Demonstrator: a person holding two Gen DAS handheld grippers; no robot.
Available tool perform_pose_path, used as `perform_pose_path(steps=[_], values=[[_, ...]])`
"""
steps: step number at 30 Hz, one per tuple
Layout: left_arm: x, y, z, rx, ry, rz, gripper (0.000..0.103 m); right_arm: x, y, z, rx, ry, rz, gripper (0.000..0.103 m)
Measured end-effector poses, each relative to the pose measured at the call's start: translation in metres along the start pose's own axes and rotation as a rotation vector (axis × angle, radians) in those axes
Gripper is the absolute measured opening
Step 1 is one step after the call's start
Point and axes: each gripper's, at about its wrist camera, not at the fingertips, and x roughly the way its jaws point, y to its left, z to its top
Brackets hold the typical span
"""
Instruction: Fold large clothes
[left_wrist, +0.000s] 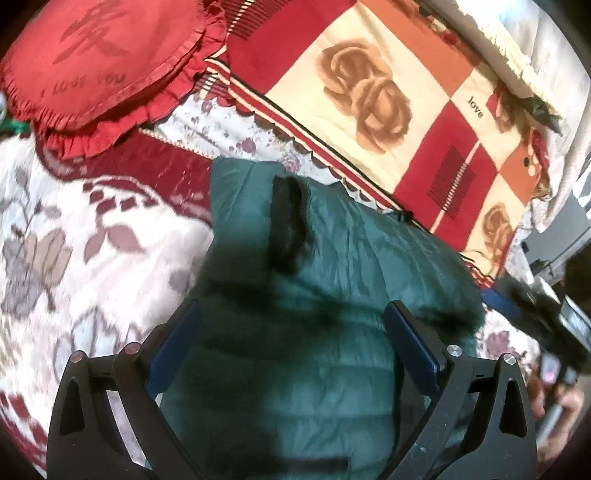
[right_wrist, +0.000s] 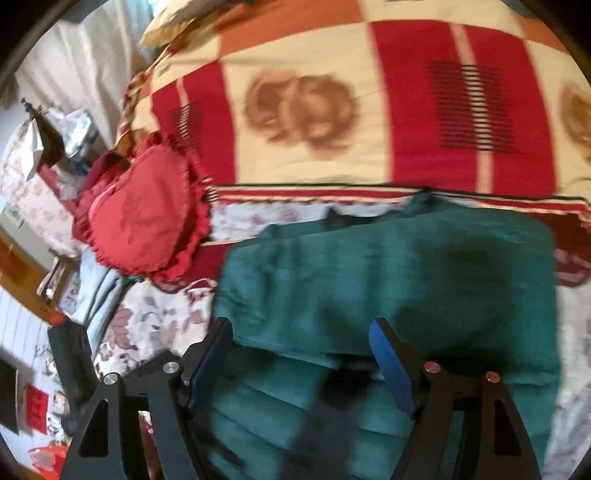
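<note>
A dark green puffer jacket (left_wrist: 332, 295) lies folded on a bed, on a floral white-and-maroon bedspread (left_wrist: 92, 240), well in from the bed's edges. A strip of black trim (left_wrist: 290, 225) stands up from the jacket's upper layer. Beyond the jacket, touching its far edge in the right wrist view, lies a red, cream and orange patchwork quilt (right_wrist: 369, 92) printed with brown roses. A red heart-shaped cushion (left_wrist: 99, 62) with a frilled border rests at the quilt's end, apart from the jacket.

The left gripper (left_wrist: 291, 321) hangs over the jacket with its 2 blue-padded fingers (left_wrist: 410, 343) spread wide, nothing between them. The right gripper (right_wrist: 301, 343) is also above the jacket, its fingers (right_wrist: 391, 365) apart and not pressing on the cloth. Both views are blurred.
</note>
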Motion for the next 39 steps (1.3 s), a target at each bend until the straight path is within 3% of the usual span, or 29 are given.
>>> perform_pose_path(steps=[8, 11, 13, 16, 22, 29, 34, 39], values=[[0.049, -0.014, 0.022, 0.003, 0.047, 0.066, 0.097, -0.047, -0.063, -0.001, 0.077, -0.062, -0.053, 0.076], [0.063, -0.021, 0.024, 0.012, 0.067, 0.060, 0.067, -0.057, -0.081, -0.001, 0.110, -0.076, -0.065, 0.077], [0.067, -0.028, 0.026, 0.035, 0.070, 0.080, 0.033, -0.059, -0.088, -0.001, 0.126, -0.080, -0.080, 0.077], [0.062, -0.036, 0.034, 0.069, 0.045, 0.082, 0.025, -0.061, -0.097, -0.001, 0.143, -0.081, -0.096, 0.077], [0.032, -0.034, 0.054, 0.113, -0.048, 0.085, 0.023, -0.051, -0.089, 0.005, 0.085, -0.074, -0.152, 0.077], [0.059, -0.002, 0.033, 0.071, 0.024, 0.154, 0.023, 0.010, -0.068, 0.007, 0.002, 0.017, -0.193, 0.067], [0.070, -0.006, 0.024, 0.106, 0.025, 0.187, 0.023, 0.062, -0.068, -0.010, -0.040, 0.103, -0.302, 0.067], [0.075, 0.000, 0.020, 0.080, 0.026, 0.177, 0.024, 0.067, -0.071, -0.018, -0.059, 0.084, -0.331, 0.067]])
